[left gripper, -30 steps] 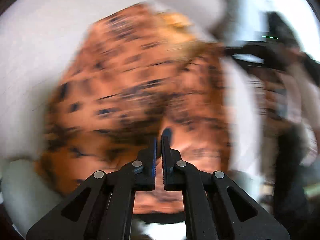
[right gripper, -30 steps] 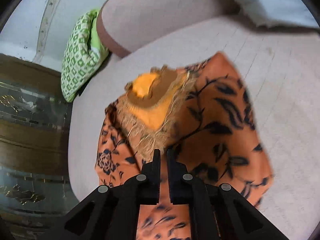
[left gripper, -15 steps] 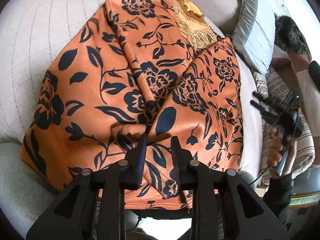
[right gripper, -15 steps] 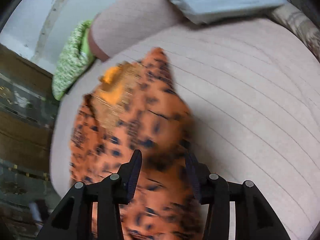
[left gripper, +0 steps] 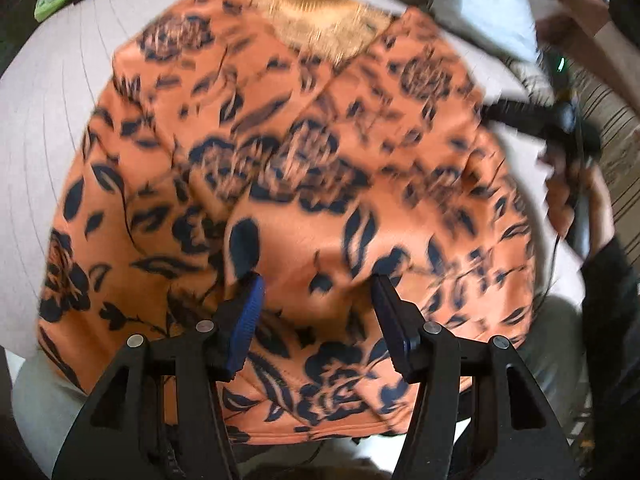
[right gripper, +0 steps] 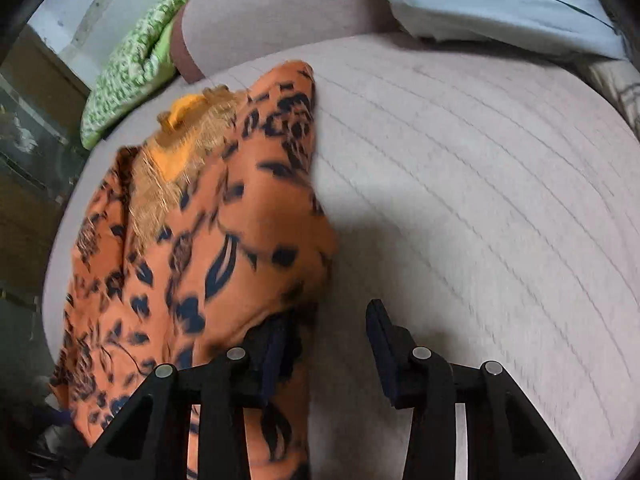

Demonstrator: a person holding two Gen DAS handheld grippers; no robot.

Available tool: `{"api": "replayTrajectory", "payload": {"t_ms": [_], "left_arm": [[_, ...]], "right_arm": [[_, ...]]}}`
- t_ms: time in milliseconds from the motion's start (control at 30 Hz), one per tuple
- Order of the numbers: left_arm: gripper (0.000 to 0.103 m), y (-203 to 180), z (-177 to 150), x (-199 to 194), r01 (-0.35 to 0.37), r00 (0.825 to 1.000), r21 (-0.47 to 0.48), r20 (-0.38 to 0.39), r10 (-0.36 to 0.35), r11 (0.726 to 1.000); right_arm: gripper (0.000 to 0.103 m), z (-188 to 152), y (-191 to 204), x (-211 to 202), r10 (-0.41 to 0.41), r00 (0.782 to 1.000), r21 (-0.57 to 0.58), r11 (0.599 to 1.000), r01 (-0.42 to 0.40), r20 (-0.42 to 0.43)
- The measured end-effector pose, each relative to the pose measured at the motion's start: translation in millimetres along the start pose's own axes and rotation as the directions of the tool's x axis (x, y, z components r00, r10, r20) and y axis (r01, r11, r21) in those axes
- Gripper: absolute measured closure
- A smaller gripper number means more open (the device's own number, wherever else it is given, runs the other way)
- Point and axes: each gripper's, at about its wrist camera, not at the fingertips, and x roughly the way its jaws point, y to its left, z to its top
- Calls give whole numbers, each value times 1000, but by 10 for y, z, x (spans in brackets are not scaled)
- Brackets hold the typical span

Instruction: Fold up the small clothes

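While both wrist views are a bit smeared, the layout is easy enough to read. The orange floral top (left gripper: 304, 184) lies spread on the pale ribbed sofa cushion (right gripper: 480, 200), neckline away from the camera, with a tan lace collar (left gripper: 320, 28) at the far end. In the left wrist view its two side panels lie folded in toward the middle, meeting along a slanted line down the centre, and the hem sits nearest the camera.

The left tool (left gripper: 316, 312) hangs over the lower middle of the top, jaws opening and standing well apart. Fabric shows in the gap, but the pads aren't pressing on it, so it's got hold of nothing.

The right tool (right gripper: 328, 340) sits at the top's right edge. Its jaws are easing closed but there's a clear gap between them. The one finger (right gripper: 276, 344) overlaps the cloth edge, the other finger (right gripper: 384, 344) is over bare cushion; I see no pinch there either.

A green patterned cushion (right gripper: 132, 68) is tucked against the sofa back off to the left, a light blue pillow (right gripper: 500, 4) lies up at the far right, and in the left wrist view a person's hand (left gripper: 576, 192) grips the right tool's handle.
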Motion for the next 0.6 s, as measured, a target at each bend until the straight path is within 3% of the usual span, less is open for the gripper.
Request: {"api": "replayTrajectory", "payload": {"t_ms": [133,200,267,333,367,467,600], "left_arm": [[46,4,-124,22,0,1000,44,-7,1,999],[46,6,-151,18,-2,1000,52,-13,3,999],[46,15,-147,39,-7,1000,46,-20,8,999],[47,15,-130,56,-13,999,31,-34,14,999],[53,1,-134,46,-23,999,33,-36,24,999],[60,-68,-126,59,-63,997,61,-27,65,996],[60,-62,-103,96,-46,998,43,-30,48,998]], "right_arm": [[66,117,61,15,74,996,-23,997,-73,40],[72,130,78,-13,75,994,-19,997,-73,74],[93,140,45,-19,21,996,8,1000,-22,86],[94,142,-39,-129,17,993,77,997,-26,113],[95,132,-66,-238,9,991,96,995,-22,134],[95,76,-35,-609,-98,967,94,993,77,235],[95,44,-228,-139,-228,971,92,971,222,65]]}}
